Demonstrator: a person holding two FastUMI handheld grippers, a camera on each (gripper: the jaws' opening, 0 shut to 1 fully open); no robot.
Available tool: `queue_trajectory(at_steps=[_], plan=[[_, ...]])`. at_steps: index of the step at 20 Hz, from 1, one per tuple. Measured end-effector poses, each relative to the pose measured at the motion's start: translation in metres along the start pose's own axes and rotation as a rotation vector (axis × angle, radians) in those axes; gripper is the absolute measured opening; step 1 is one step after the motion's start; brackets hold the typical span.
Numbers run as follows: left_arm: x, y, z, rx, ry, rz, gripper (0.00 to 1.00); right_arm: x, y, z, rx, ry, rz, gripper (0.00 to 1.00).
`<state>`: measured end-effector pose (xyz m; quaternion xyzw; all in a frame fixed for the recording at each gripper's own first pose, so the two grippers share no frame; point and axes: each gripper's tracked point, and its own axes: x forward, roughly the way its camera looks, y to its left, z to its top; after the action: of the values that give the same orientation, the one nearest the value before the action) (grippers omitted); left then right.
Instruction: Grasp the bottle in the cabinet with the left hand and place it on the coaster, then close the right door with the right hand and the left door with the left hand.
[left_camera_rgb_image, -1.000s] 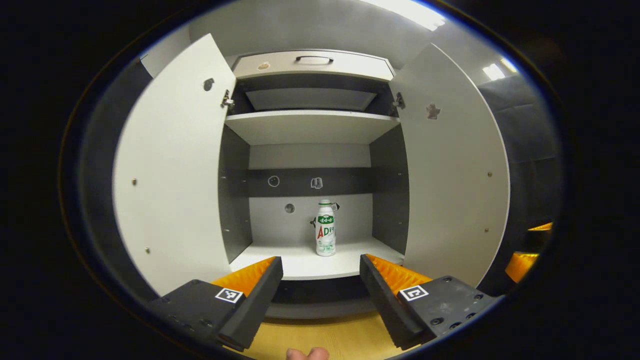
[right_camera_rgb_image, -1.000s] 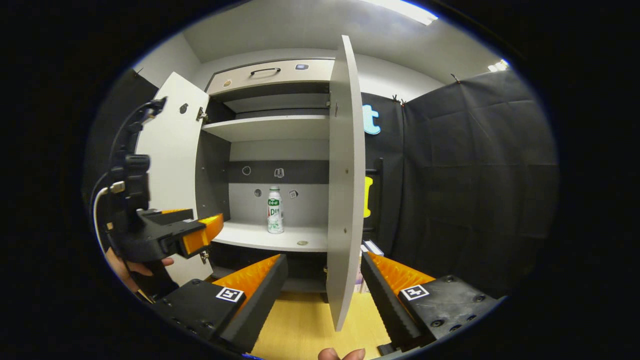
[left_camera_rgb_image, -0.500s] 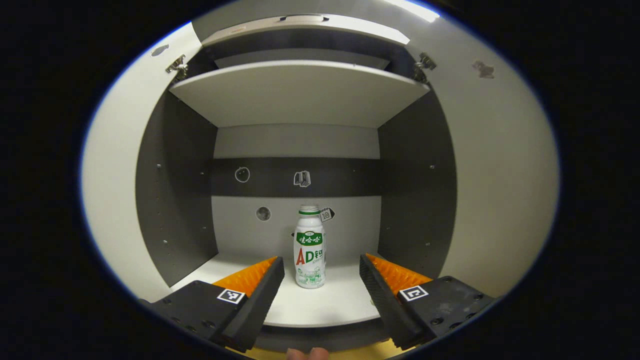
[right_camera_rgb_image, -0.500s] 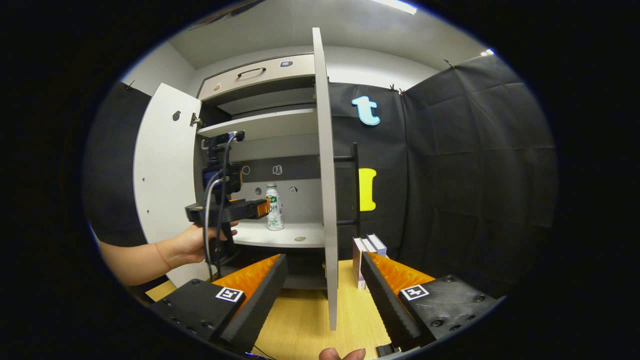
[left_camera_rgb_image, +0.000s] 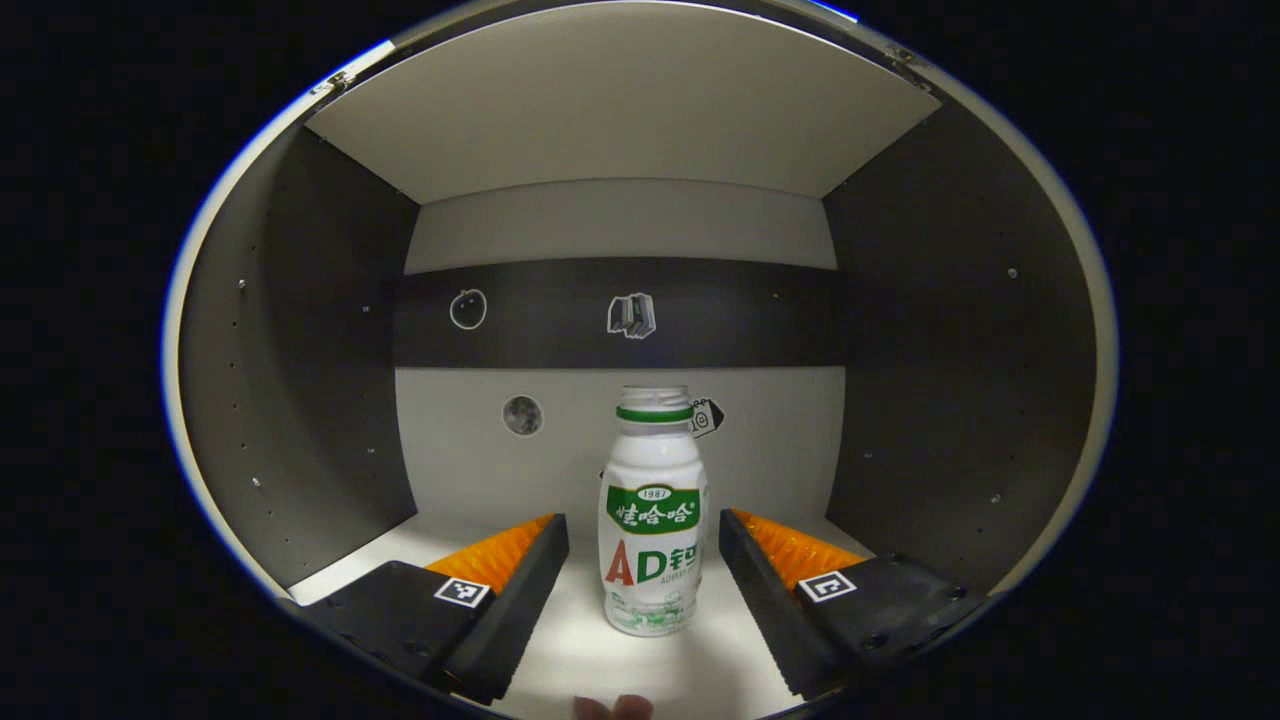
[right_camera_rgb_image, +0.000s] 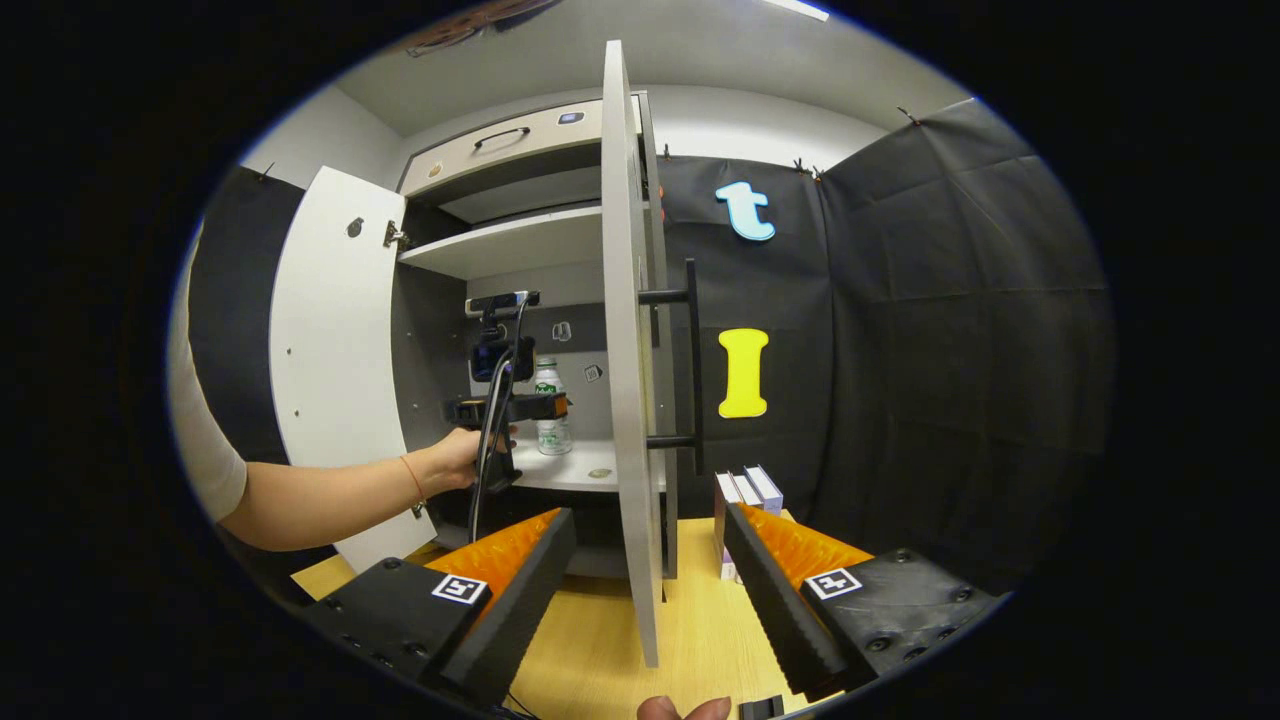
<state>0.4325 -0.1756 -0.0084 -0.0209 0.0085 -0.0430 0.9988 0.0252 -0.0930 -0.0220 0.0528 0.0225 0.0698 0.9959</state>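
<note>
A white bottle (left_camera_rgb_image: 652, 520) with a green and red label stands upright on the cabinet's lower shelf (left_camera_rgb_image: 600, 660). It stands between the fingertips of my left gripper (left_camera_rgb_image: 643, 524), which is open, with a gap on each side. In the right gripper view the left gripper (right_camera_rgb_image: 512, 408) is held by a hand inside the cabinet, right at the bottle (right_camera_rgb_image: 549, 412). My right gripper (right_camera_rgb_image: 648, 522) is open and holds nothing. It hangs in front of the right door (right_camera_rgb_image: 622, 350), seen edge-on, which carries a black bar handle (right_camera_rgb_image: 691, 365). The left door (right_camera_rgb_image: 335, 360) stands wide open.
A small flat disc (right_camera_rgb_image: 600, 473) lies near the shelf's front edge. Small boxes (right_camera_rgb_image: 748, 490) stand on the wooden table (right_camera_rgb_image: 700, 620) right of the cabinet. A person's forearm (right_camera_rgb_image: 340, 495) reaches across to the cabinet. An upper shelf (left_camera_rgb_image: 620, 110) roofs the compartment.
My left gripper has pushed deep into the cabinet, so the bottle now stands between its open fingers. The right gripper view has drifted slightly right, showing the door handle.
</note>
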Motion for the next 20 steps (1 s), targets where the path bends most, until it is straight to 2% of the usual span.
queue_trajectory(at_steps=[5,6,7,8,10,11,12,16,20], plan=[[0.020,0.003,-0.004,-0.015,0.012,-0.005,0.97,0.001,-0.013,-0.001,0.009,0.005,-0.024,0.99],[0.026,0.003,-0.004,-0.004,0.010,0.002,0.91,0.000,-0.015,-0.001,0.005,0.004,-0.030,0.99],[0.023,0.000,-0.004,-0.001,0.015,-0.011,0.83,-0.001,-0.015,-0.001,0.003,0.003,-0.034,0.95],[0.021,-0.003,-0.003,-0.007,0.015,-0.034,0.75,-0.003,-0.014,-0.001,0.005,0.001,-0.036,0.99],[0.014,-0.001,0.005,-0.015,0.007,-0.052,0.72,-0.005,-0.011,0.000,0.004,-0.006,-0.037,0.99],[0.008,0.000,0.010,-0.008,0.001,-0.053,0.72,-0.006,-0.009,0.001,0.002,-0.009,-0.034,0.95],[0.001,0.001,0.017,0.001,-0.006,-0.056,0.72,-0.009,-0.006,0.002,-0.002,-0.012,-0.034,0.99],[-0.048,0.010,0.047,0.003,-0.045,-0.076,0.72,-0.018,0.011,0.007,-0.007,-0.024,-0.025,0.99],[-0.118,0.023,0.063,-0.004,-0.084,-0.092,0.72,-0.029,0.029,0.012,-0.003,-0.039,-0.011,0.99]])
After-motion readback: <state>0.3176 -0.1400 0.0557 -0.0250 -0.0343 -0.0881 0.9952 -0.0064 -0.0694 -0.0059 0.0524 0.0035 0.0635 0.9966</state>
